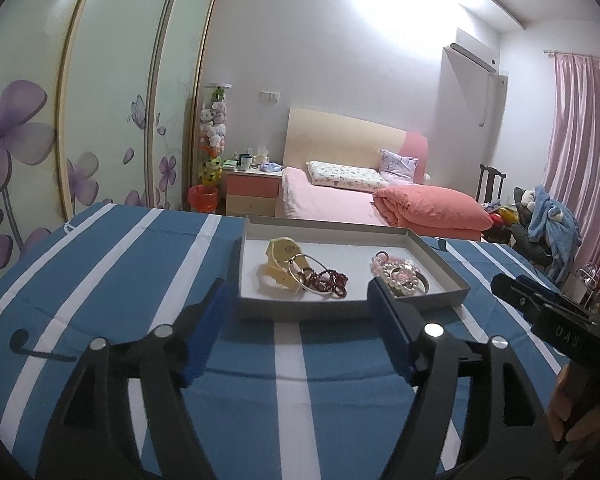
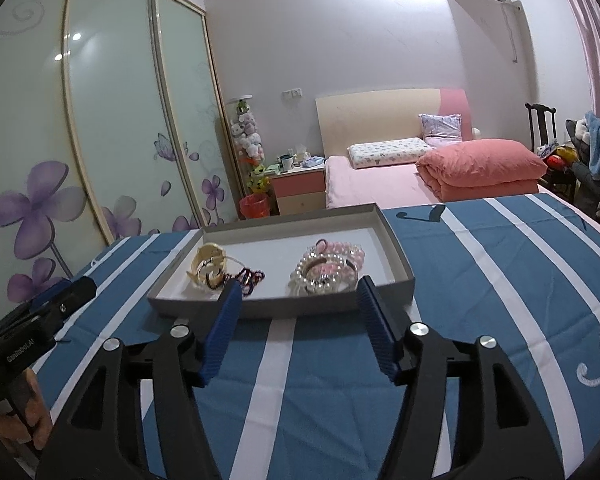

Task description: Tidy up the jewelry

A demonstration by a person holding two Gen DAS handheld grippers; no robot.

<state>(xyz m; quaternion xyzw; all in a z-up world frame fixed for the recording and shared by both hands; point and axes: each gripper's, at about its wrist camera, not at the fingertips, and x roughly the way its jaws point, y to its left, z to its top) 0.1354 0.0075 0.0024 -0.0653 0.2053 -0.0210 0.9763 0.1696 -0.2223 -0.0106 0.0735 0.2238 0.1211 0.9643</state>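
Shallow grey tray [image 1: 440, 258] resting on a blue-and-white striped cloth [image 1: 140, 264], at twelve o'clock from both grippers. Inside, two clusters of jewelry, well apart. Toward nine o'clock in the tray: yellow watch [image 1: 280, 254] with pale strap, silver bangle [image 1: 304, 276] lying over it, dark red bead bracelet [image 1: 328, 280] touching the bangle on its three o'clock side. Toward three o'clock in the tray: pink bead bracelet [image 1: 384, 264] and pearl bracelet [image 1: 404, 280] heaped together around a silver ring-like band, exact overlap hard to tell.

Left gripper [image 1: 298, 300] hovering above the cloth just short of the tray's near wall, blue-padded fingers [image 1: 384, 320] spread wide, nothing between them. Right finger overlapping the near edge of the pearl cluster in the left wrist view; contact not clear.

Right gripper [image 2: 298, 296] likewise just short of the near wall, jaws wide apart and holding nothing, the pearl bracelet framed between the fingertips in the right wrist view, the watch cluster at about eleven o'clock.

Each gripper's body visible at the edge of the other's view: right one at three o'clock, left one at nine o'clock.

Beyond the cloth: pink bed [image 1: 328, 204] at twelve o'clock, wardrobe doors [image 1: 112, 100] with purple flowers at ten o'clock, pink curtain [image 1: 580, 140] at two o'clock.
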